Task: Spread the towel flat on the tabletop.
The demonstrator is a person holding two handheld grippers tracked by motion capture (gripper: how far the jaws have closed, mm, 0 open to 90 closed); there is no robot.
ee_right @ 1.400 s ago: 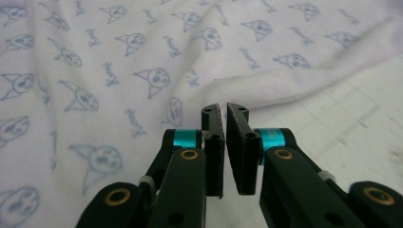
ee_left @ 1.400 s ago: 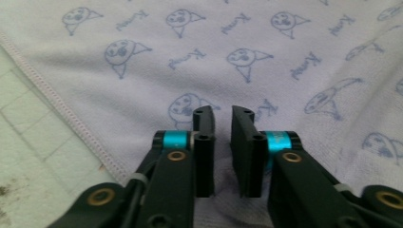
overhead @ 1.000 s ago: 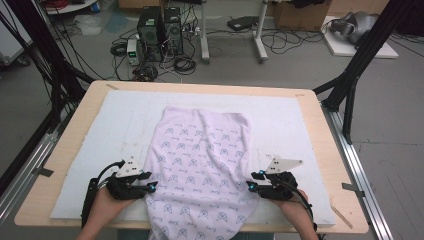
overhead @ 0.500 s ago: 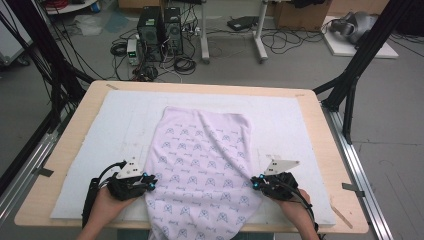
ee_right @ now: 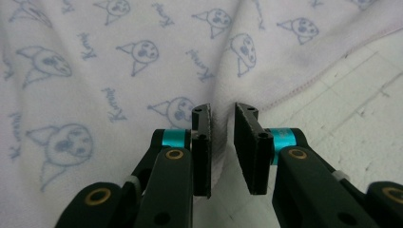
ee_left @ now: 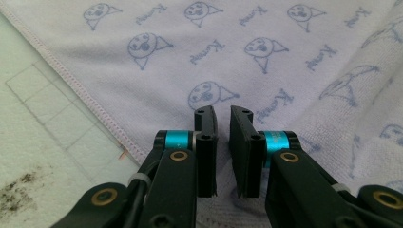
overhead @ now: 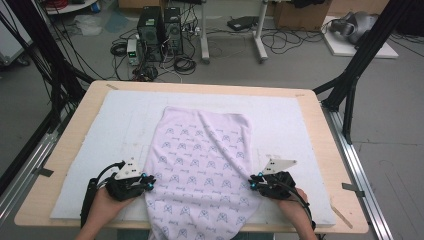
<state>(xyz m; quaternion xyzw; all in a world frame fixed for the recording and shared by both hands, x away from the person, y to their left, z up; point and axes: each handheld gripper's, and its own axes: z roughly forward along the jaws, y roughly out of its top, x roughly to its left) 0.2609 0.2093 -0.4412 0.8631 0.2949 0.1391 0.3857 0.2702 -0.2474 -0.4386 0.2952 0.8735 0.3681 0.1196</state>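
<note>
We see the printed towel [overhead: 200, 170] spread on the white-padded surface [overhead: 90, 135]. Left gripper [overhead: 145, 181] just closed, jaws clamped on its left edge; right gripper [overhead: 254, 183] just reopened slightly, still pinching the right edge.

One printed towel [overhead: 200, 170] on one white mat [overhead: 90, 135]; two grippers, left gripper [overhead: 146, 181] and right gripper [overhead: 254, 182], at the towel's near side edges.

Towel [overhead: 200, 170] on mat [overhead: 100, 130], mat on table [overhead: 320, 120], grippers flanking towel
</note>
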